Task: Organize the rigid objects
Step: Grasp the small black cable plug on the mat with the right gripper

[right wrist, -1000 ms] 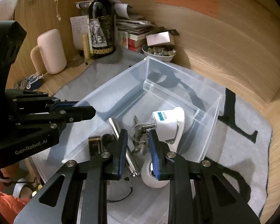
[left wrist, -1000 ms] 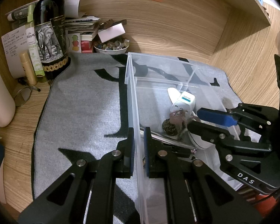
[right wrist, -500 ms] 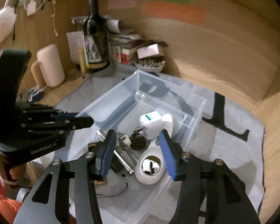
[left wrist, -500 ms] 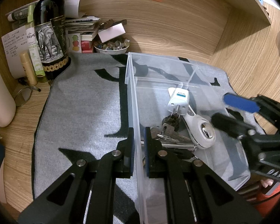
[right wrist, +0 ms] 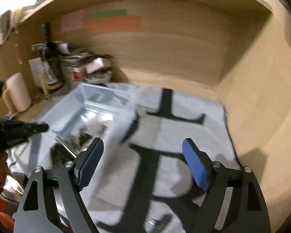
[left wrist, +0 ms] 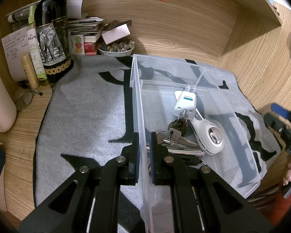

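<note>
Left tongs (left wrist: 144,151) clamping the clear bin's (left wrist: 232,116) near wall on the grey mat (left wrist: 87,116), right tongs (right wrist: 143,163) opening empty beside it; risking tipping the bin, spilling keys (left wrist: 174,137) and adapter (left wrist: 185,104) mid-tabletop.

On the wooden bench (left wrist: 19,136) we see a grey mat with black letters (left wrist: 83,116). Behind it stand a dark wine bottle with an elephant label (left wrist: 52,38), a white bowl of marbles (left wrist: 116,48) and stacked papers (left wrist: 83,23).
</note>
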A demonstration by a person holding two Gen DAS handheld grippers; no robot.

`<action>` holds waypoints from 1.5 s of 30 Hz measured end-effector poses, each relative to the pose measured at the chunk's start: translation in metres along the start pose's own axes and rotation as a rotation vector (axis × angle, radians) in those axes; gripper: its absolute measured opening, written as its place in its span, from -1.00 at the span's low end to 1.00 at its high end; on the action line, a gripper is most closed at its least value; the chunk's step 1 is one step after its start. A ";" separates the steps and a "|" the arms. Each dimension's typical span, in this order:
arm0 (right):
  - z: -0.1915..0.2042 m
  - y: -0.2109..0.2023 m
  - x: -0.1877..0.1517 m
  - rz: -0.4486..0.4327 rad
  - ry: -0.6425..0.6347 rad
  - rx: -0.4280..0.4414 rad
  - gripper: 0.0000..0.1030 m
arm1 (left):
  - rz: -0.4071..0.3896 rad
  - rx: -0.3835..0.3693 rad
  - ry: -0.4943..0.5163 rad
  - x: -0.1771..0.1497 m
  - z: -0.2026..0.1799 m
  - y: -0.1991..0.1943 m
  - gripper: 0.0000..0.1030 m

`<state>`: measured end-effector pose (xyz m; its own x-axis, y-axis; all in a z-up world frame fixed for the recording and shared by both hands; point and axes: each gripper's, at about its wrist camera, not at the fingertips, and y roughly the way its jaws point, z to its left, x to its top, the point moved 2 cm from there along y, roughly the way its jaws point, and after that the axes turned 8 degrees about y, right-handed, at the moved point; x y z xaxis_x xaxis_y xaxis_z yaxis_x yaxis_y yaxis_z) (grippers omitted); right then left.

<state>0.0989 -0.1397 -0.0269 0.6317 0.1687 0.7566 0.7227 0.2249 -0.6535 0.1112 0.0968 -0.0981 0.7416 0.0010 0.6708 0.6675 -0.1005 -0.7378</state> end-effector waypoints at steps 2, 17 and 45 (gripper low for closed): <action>-0.012 0.002 -0.009 0.033 0.020 -0.022 0.58 | 0.000 0.001 0.000 0.000 0.000 0.000 -0.85; -0.058 0.019 -0.087 0.318 0.080 -0.057 0.14 | 0.000 0.002 0.001 0.000 0.001 0.000 -0.85; -0.039 -0.003 -0.031 0.079 0.072 -0.021 -0.89 | -0.001 0.005 0.004 -0.002 0.002 -0.001 -0.85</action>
<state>0.0885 -0.1831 -0.0489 0.7046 0.1160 0.7000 0.6753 0.1934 -0.7118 0.1088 0.0986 -0.0993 0.7407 -0.0030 0.6718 0.6686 -0.0956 -0.7375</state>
